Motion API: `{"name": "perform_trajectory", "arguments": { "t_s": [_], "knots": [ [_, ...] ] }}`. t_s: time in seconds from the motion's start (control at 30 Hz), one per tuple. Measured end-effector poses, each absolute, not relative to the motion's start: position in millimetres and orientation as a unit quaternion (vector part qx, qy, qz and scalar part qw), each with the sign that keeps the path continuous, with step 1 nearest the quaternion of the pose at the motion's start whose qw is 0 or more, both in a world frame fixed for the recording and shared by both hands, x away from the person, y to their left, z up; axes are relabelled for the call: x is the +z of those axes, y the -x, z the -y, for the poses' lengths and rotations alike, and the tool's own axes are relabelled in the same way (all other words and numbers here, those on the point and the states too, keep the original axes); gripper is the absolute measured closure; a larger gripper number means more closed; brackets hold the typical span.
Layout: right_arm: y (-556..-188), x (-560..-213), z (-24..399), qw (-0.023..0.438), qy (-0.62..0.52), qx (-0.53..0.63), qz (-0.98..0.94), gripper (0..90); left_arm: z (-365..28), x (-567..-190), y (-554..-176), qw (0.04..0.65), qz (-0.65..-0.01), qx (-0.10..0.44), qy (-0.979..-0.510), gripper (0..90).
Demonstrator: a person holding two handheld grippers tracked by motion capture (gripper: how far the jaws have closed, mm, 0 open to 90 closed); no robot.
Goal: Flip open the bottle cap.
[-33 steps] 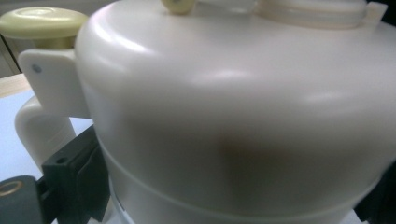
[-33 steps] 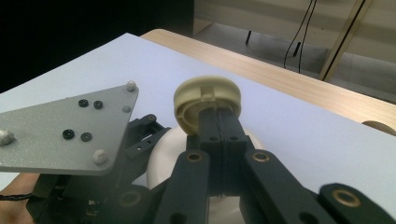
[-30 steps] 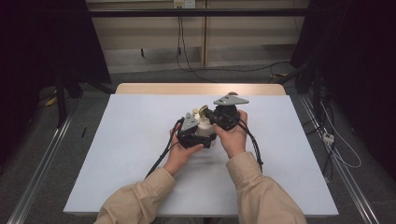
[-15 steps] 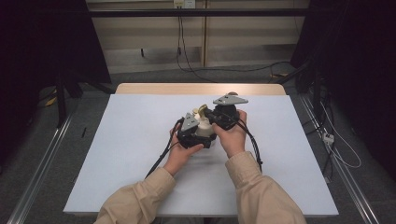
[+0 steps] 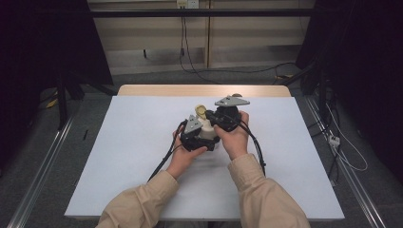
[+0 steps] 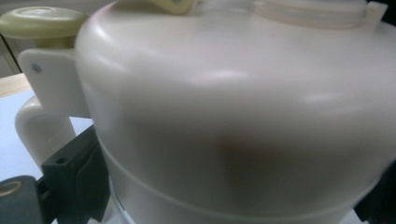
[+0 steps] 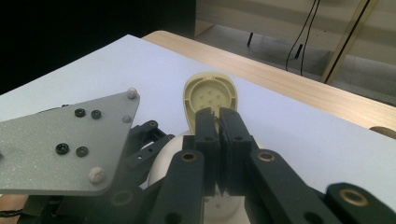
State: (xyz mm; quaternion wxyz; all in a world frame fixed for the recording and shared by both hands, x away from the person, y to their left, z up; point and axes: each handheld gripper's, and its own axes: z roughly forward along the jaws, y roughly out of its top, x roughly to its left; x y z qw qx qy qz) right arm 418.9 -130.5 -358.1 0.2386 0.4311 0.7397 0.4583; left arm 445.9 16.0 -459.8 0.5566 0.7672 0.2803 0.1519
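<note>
A cream plastic jug (image 5: 207,133) stands mid-table, its beige flip lid (image 5: 201,112) tipped up. My left gripper (image 5: 203,140) is shut on the jug's body. In the left gripper view the jug's wall (image 6: 233,116) sits close between the black jaws, one finger (image 6: 70,177) pressed to its left side, and the lid (image 6: 42,21) shows at top left. My right gripper (image 5: 208,116) reaches in from the right. In the right gripper view its jaws (image 7: 215,115) are nearly together on the lower edge of the raised lid (image 7: 210,95). They have just eased apart very slightly.
The white table top (image 5: 119,156) has a wooden strip (image 5: 199,90) along its far edge. Black cables (image 5: 164,159) trail from both grippers toward the person. The left gripper's grey plate (image 7: 65,140) sits close beside the right jaws. Dark floor and stands surround the table.
</note>
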Motion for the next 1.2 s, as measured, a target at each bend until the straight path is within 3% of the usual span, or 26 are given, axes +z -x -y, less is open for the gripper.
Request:
{"name": "perform_trajectory", "arguments": {
  "t_s": [0.1, 0.43, 0.57, 0.97, 1.2],
  "knots": [
    [-417.2, -356.7, 131.0, 0.244, -0.431, 0.458, -0.738, 80.1, -16.1, -459.7, -445.9, 0.556, -0.28, 0.153, -0.767, 4.3],
    [-408.1, -358.1, 142.9, 0.232, -0.433, 0.476, -0.729, 43.6, -18.5, -459.6, -447.3, 0.548, -0.285, 0.141, -0.774, 3.6],
    [-401.4, -360.3, 152.2, 0.223, -0.438, 0.487, -0.722, 34.6, -20.5, -459.3, -445.8, 0.544, -0.29, 0.133, -0.776, 3.6],
    [-378.1, -369.0, 177.1, 0.21, -0.441, 0.517, -0.702, 23.3, -38.1, -457.1, -436.3, 0.515, -0.291, 0.108, -0.799, 4.1],
    [-363.0, -381.2, 188.1, 0.204, -0.432, 0.519, -0.709, 20.1, -62.9, -446.4, -426.9, 0.515, -0.293, 0.128, -0.795, 4.6]
  ]
}}
